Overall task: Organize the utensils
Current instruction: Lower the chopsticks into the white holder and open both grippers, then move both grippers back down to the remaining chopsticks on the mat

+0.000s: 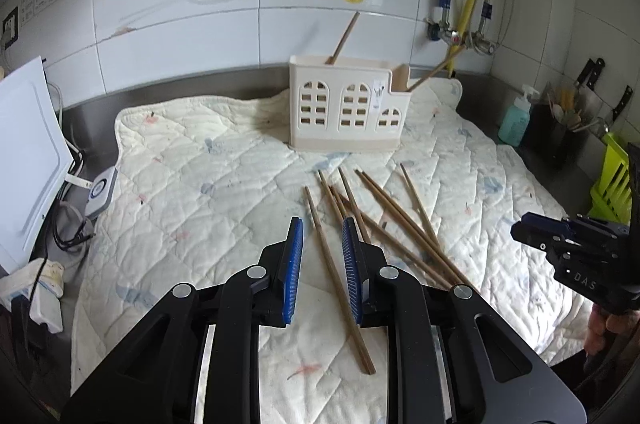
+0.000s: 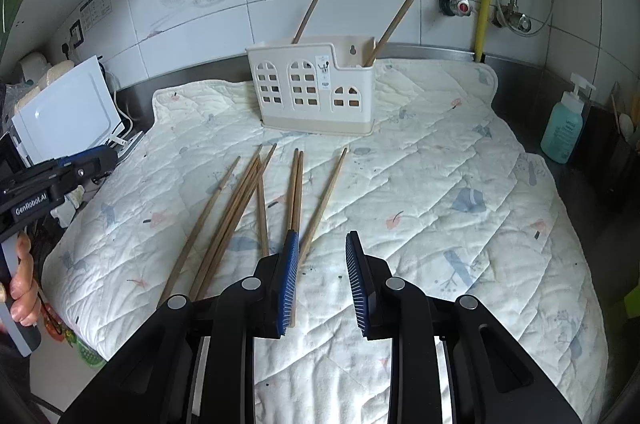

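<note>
My left gripper (image 1: 322, 228) hovers over the quilted cloth (image 1: 200, 184) spread on the steel bench (image 1: 92, 106), its jaws released with a clear gap and nothing pressed between the blue pads (image 1: 294, 264); 1 loose chopstick (image 1: 340, 280) lies on the cloth below that gap, running from 11 o'clock to 5 o'clock in the left wrist view, and I cannot tell whether the pads touch it. The other loose chopsticks (image 1: 400, 220) lie in a fanned pile just to its 2 o'clock side, several crossing one another. My right gripper (image 2: 322, 238) is also released and empty, hanging above bare cloth with the pile (image 2: 240, 200) at its 10 o'clock; 1 pair (image 2: 296, 192) runs up from beside the left pad. The cream utensil holder (image 2: 312, 88) with arched cut-out windows stands upright on the cloth at 12 o'clock, well apart from the pile, with 2 chopsticks already leaning in it, 1 (image 2: 307, 16) in the taller section and 1 (image 2: 390, 30) in the lower end compartment. A teal pump bottle (image 2: 564, 128) stands on the bench at 3 o'clock, off the cloth.
</note>
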Demonstrator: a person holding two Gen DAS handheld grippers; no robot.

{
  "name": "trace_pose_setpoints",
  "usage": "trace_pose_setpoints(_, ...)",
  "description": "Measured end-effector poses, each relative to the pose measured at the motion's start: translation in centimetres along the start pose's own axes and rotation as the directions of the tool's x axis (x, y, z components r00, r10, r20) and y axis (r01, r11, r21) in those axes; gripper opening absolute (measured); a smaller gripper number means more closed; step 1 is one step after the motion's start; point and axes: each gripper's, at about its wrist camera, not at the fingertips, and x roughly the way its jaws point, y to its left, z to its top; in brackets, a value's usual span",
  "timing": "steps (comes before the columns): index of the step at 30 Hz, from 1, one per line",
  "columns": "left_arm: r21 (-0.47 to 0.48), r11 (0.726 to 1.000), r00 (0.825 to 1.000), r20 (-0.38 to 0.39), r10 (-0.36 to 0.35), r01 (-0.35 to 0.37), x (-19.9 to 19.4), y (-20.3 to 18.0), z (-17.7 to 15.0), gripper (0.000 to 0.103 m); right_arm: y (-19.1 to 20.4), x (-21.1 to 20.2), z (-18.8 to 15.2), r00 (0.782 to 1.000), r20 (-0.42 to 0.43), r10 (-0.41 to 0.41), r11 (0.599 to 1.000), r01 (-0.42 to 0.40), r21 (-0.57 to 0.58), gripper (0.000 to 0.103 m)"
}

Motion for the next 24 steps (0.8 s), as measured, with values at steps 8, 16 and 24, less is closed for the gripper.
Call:
trace_pose_setpoints(8, -0.003, 1.000, 0.989, -0.142, -0.031, 0.031, 3.1, -1.1, -4.6, 0.020, 0.0, 1.9, -2.0, 0.998, -0.063, 0.030, 0.999, -0.028, 0.027, 0.025)
trace_pose_setpoints(16, -0.020, 0.999, 0.973, -0.224, -0.050, 0.047, 5.1, -2.2, -7.2, 0.020, 0.4, 3.3, -3.0, 0.993, -0.108, 0.041, 0.999, -0.039, 0.019, 0.024)
trace_pose_setpoints(24, -0.057, 0.998, 0.969, -0.243, -0.039, 0.026, 6.0, -1.6, -7.9, 0.020, 0.3, 4.5, -3.8, 0.989, -0.143, 0.041, 0.999, -0.039, 0.018, 0.021)
